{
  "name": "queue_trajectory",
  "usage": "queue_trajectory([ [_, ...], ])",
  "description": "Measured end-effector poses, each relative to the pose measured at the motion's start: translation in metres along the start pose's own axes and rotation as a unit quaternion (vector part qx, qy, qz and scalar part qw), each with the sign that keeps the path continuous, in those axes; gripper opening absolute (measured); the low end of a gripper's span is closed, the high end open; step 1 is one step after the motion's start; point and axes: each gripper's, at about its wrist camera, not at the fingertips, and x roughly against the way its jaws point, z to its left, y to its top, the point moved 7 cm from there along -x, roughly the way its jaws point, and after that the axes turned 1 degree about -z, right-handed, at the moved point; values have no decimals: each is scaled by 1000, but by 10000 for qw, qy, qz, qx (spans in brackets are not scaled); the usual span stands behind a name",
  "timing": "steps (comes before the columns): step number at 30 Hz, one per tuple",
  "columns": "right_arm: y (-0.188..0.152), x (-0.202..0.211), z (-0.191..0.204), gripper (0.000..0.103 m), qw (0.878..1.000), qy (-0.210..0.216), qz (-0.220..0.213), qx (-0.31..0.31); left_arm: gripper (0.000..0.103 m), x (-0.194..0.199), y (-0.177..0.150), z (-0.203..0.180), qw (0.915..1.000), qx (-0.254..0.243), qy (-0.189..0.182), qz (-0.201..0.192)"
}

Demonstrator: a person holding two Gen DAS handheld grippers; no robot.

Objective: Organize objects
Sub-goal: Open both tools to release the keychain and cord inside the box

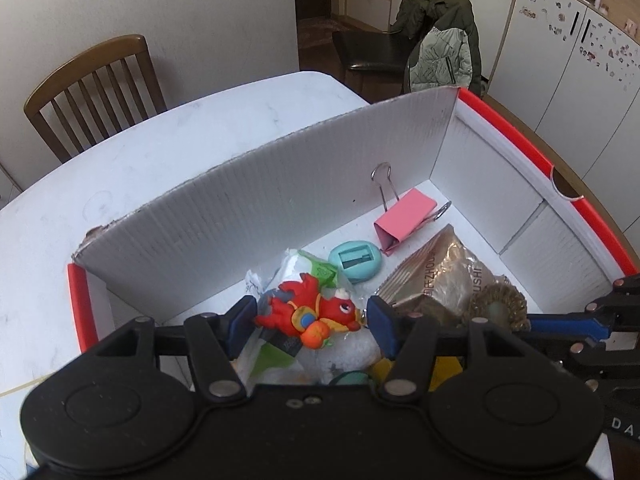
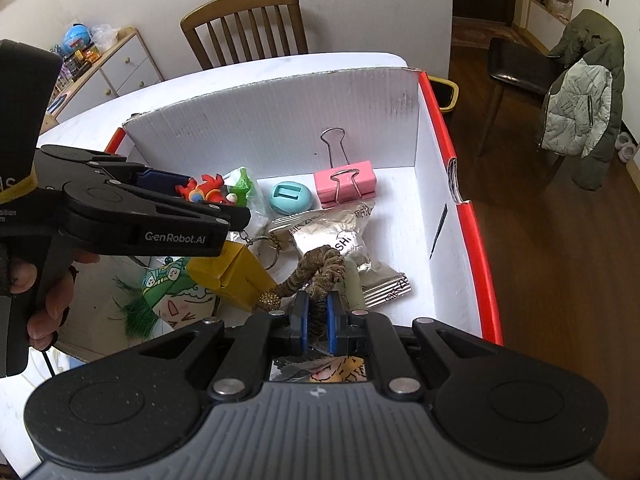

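Right gripper (image 2: 317,322) sits nearest in its own view, jaws clamped on a brown braided rope ring (image 2: 324,270) that rises out of the pads toward 12 o'clock, over the white box with red edging (image 2: 478,256). At 10 o'clock from the ring lies a yellow carton (image 2: 236,276), and further toward 9 o'clock a green-haired cartoon toy (image 2: 172,294). Just past the ring, silver foil snack packets (image 2: 340,236) lie on the box floor.

Left gripper (image 1: 311,320), held by a hand (image 2: 48,296), comes in from 9 o'clock, its jaws closed on a red dragon figure (image 1: 310,310); the blue pads (image 1: 380,322) touch it on both sides. The figure hangs just above a crumpled green-and-white wrapper (image 1: 316,270), with a key ring (image 2: 260,246) dangling under the gripper.

Further in, at 12 o'clock, a teal oval sharpener (image 1: 355,260) lies flat beside a pink binder clip (image 1: 404,218), one wire handle standing upright against the far cardboard wall (image 1: 260,196). Beyond the box, the white table (image 1: 160,140), then a wooden chair (image 1: 96,88) at 11 o'clock and a jacket-draped dark chair (image 1: 440,52) at 1 o'clock
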Motion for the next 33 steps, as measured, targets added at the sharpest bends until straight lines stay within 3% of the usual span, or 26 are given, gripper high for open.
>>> queue_trajectory([
  [4,0,3,0,9,10000,1,-6,-28,65,-1,0,1,10000,26,20,39],
  [8,-1,7,-1,9,10000,-30,-48,12,78,4,0,3,10000,73,36,-48],
  [19,2,34,6,12,9995,48,-304,18,89,39,-5,6,9994,120,35,-319],
  [24,1,50,16,27,9989,-13,-465,77,95,62,-8,9,9985,173,-52,-522],
  [33,-5,78,45,29,9966,-102,-811,-44,101,105,-23,15,9956,124,-296,-880],
])
